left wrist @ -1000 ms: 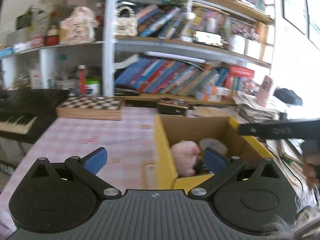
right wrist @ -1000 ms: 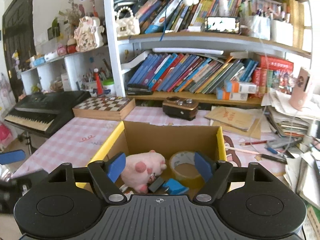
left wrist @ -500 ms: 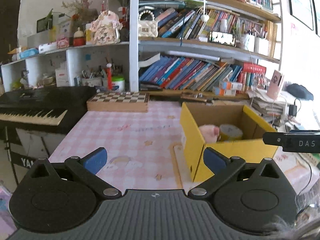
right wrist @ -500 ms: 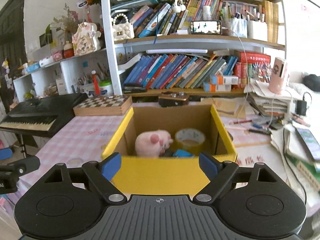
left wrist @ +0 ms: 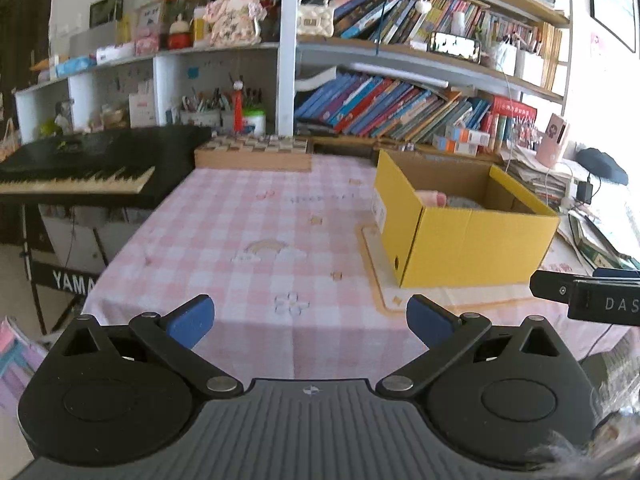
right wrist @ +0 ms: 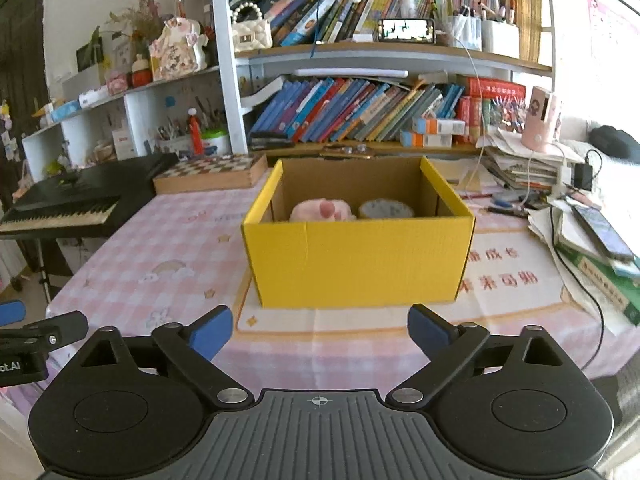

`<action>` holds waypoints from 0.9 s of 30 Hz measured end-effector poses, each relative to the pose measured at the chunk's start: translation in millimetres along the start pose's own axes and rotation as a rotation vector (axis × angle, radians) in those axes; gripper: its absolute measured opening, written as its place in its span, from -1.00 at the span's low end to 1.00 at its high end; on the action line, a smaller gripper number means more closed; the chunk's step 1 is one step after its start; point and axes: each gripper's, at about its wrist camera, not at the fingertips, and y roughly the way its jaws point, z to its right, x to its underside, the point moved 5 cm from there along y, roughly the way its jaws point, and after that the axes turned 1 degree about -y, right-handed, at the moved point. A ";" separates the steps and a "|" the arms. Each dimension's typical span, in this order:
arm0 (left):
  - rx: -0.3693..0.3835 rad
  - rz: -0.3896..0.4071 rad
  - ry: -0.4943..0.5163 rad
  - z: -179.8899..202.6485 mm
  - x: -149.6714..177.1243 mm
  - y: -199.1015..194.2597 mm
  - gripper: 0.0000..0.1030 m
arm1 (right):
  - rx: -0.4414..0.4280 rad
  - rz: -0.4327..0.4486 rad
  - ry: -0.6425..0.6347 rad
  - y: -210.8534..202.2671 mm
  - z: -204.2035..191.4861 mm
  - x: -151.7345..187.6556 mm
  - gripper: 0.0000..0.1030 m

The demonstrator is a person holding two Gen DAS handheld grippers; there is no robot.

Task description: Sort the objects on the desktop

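Pink-checked tablecloth (left wrist: 224, 248) looks bare, pink plush toy (right wrist: 322, 210) & tape roll (right wrist: 386, 209) already in yellow cardboard box (right wrist: 360, 264) mid-table; left gripper (left wrist: 310, 318) wide & empty, right gripper (right wrist: 320, 332) opening, empty — sorting prob. done.

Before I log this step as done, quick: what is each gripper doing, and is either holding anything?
Left gripper: open, holding nothing.
Right gripper: jaws opening, nothing between them.

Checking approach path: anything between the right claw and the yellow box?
Nothing stands there. In the right wrist view only tablecloth and a flat printed mat lie between the opening, empty right claw and the yellow box.
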 end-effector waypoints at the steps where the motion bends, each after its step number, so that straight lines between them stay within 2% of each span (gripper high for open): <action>1: 0.003 -0.017 -0.006 -1.7 3.7 -0.3 1.00 | 0.004 -0.007 -0.004 -2.4 -3.4 4.7 0.94; 10: -0.042 -0.121 0.024 -6.3 30.9 -2.6 1.00 | 0.008 -0.072 -0.007 -16.9 -18.9 35.2 0.97; 14: -0.031 -0.113 0.033 -5.9 33.6 -7.6 1.00 | 0.012 -0.102 0.002 -16.8 -19.1 41.2 0.97; 27: -0.019 -0.097 0.065 1.1 31.4 -9.1 1.00 | -0.002 -0.124 0.004 -15.5 -19.9 44.8 0.97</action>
